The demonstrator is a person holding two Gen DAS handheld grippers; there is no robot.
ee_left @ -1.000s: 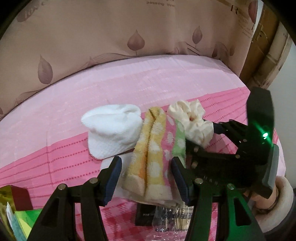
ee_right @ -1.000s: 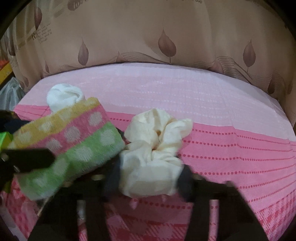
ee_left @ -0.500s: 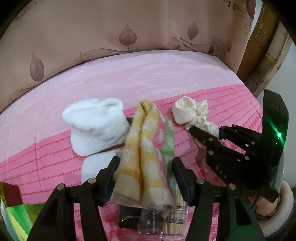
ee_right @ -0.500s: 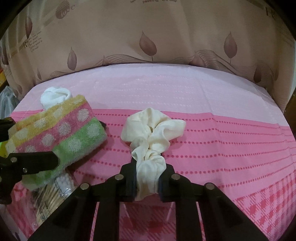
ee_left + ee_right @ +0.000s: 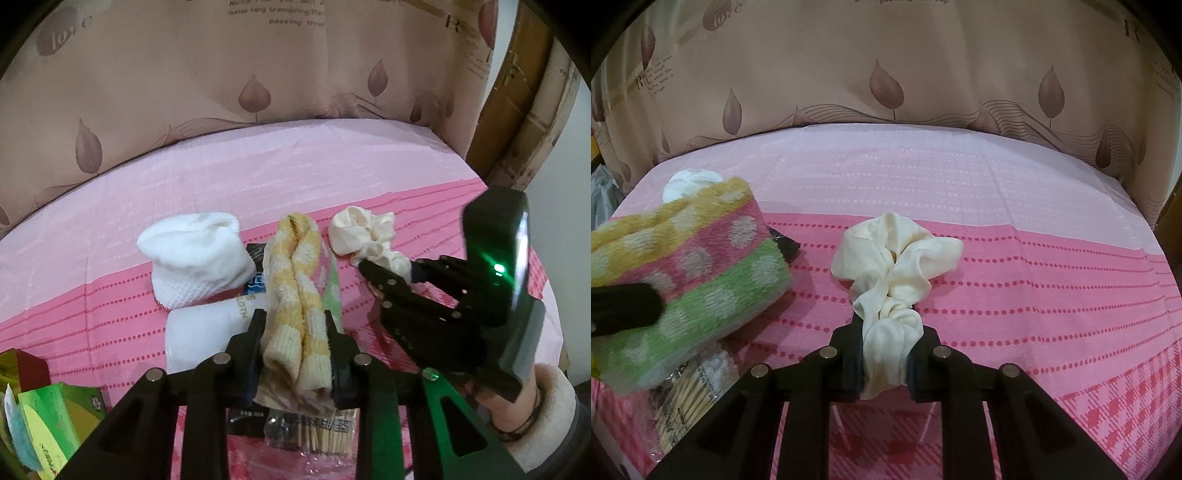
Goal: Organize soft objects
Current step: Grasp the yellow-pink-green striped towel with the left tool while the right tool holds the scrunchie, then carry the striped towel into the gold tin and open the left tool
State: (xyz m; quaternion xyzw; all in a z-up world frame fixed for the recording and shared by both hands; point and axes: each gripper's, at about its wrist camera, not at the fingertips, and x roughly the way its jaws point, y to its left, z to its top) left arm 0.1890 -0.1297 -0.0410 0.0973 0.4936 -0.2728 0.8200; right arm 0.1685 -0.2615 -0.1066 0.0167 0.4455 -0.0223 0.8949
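- The left tongs (image 5: 295,343) clench the folded towel (image 5: 295,295) at its near end; the right tongs (image 5: 884,363) clench the scrunchie (image 5: 894,273) by its near loop, the rest trailing toward the tablecloth (image 5: 1034,295).
- Risk: the thick, springy towel could unfold from an end grip and drag the toothpick packet (image 5: 325,435) beneath it.
- Risk: the slick, gathered scrunchie could slip out.
- The towel is fuzzy, dotted, striped yellow, pink and green.
- Farther off, a nubbly white cloth (image 5: 195,258) sits bunched.
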